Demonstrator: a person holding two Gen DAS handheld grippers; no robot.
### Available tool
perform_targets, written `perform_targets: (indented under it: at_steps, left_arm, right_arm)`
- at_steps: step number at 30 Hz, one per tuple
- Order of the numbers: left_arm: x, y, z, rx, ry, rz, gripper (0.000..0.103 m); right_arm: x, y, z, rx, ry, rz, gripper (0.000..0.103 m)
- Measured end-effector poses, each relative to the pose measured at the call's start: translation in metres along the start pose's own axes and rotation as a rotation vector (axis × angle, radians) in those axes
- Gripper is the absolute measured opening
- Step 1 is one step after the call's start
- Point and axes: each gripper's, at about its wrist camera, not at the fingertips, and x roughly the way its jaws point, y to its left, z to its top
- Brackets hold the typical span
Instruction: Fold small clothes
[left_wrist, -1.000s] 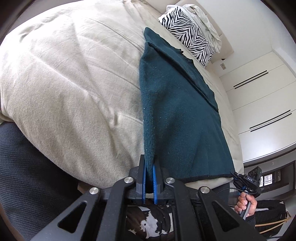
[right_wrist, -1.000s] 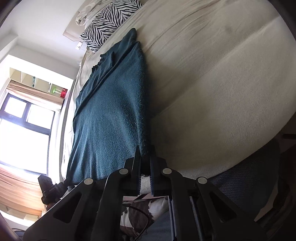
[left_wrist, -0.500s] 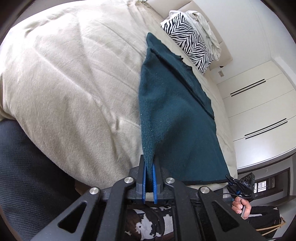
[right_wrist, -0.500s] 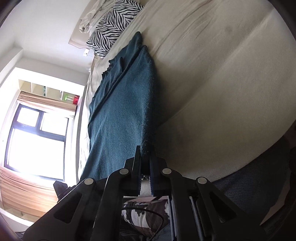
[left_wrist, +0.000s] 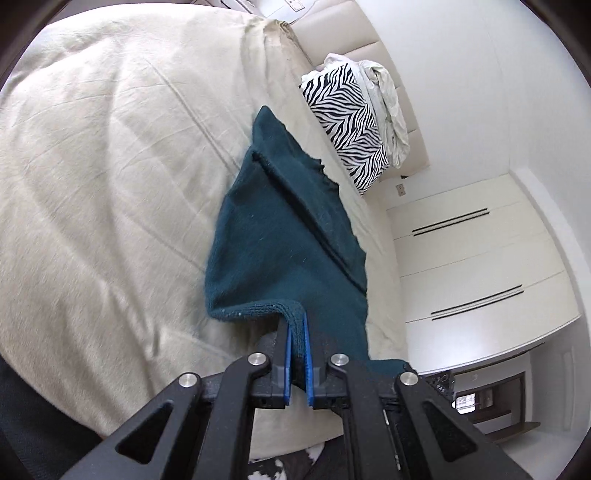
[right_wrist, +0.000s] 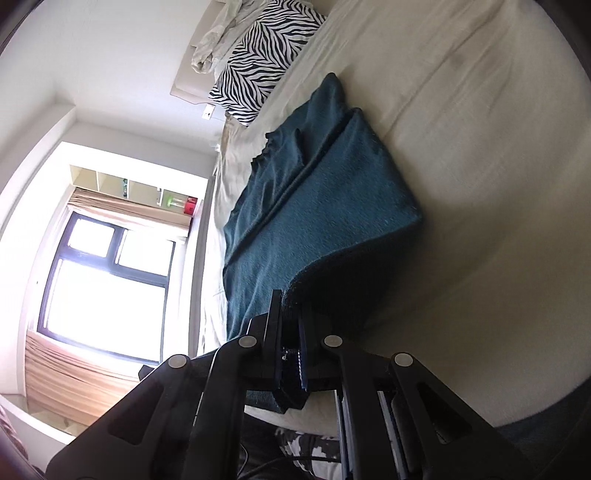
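Note:
A dark teal knit garment (left_wrist: 280, 236) lies lengthwise on the cream bed, its far end near the zebra pillow. My left gripper (left_wrist: 295, 328) is shut on one near corner of its hem and holds it lifted, so the hem curls over the cloth below. The garment shows in the right wrist view (right_wrist: 314, 206) too. My right gripper (right_wrist: 290, 306) is shut on the other near corner, also raised, with the hem edge bent forward over the garment.
A cream duvet (left_wrist: 110, 166) covers the bed. A zebra-print pillow (left_wrist: 351, 125) with a pale crumpled cloth (left_wrist: 391, 103) leans at the headboard. White wardrobe doors (left_wrist: 480, 266) stand on one side, a bright window (right_wrist: 107, 280) on the other.
Both grippers have lifted the near hem corners and carried them forward toward the pillow. The garment, flat and stretched before, now folds over itself at the near end.

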Motion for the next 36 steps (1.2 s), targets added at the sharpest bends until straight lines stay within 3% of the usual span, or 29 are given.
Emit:
perform_targets:
  at_steps: [8,15,20,29,31,32,33,35,36]
  left_arm:
    - [0.047,-0.019,0.087,-0.075,-0.068,-0.072,0.006]
    - [0.102,-0.023,0.168,-0.127,-0.108,-0.063,0.006]
    - [0.143,-0.020,0.209,-0.135,-0.112,-0.033,0.006]
    - [0.207,-0.006,0.255,-0.116,-0.096,0.053,0.008]
    - [0.214,0.002,0.263,-0.117,-0.103,0.078,0.025]
    - [0.215,0.006,0.265,-0.126,-0.105,0.074,0.045]
    - [0.213,0.009,0.264,-0.134,-0.114,0.079,0.059]
    - [0.203,0.009,0.260,-0.113,-0.140,0.094,0.071]
    - [0.199,0.006,0.256,-0.088,-0.142,0.101,0.072]
  right_arm:
    - [0.048,0.034,0.091,0.009,-0.059,0.050,0.005]
    - [0.094,0.037,0.186,0.067,-0.148,0.071,0.005]
    - [0.135,0.027,0.244,0.088,-0.181,0.019,0.005]
    - [0.213,-0.012,0.312,0.142,-0.203,-0.096,0.009]
    - [0.227,-0.018,0.322,0.137,-0.204,-0.148,0.010]
    - [0.235,-0.023,0.327,0.142,-0.190,-0.175,0.011]
    - [0.240,-0.027,0.331,0.154,-0.182,-0.190,0.014]
    - [0.242,-0.031,0.332,0.173,-0.200,-0.184,0.043]
    - [0.235,-0.031,0.329,0.174,-0.221,-0.163,0.052]
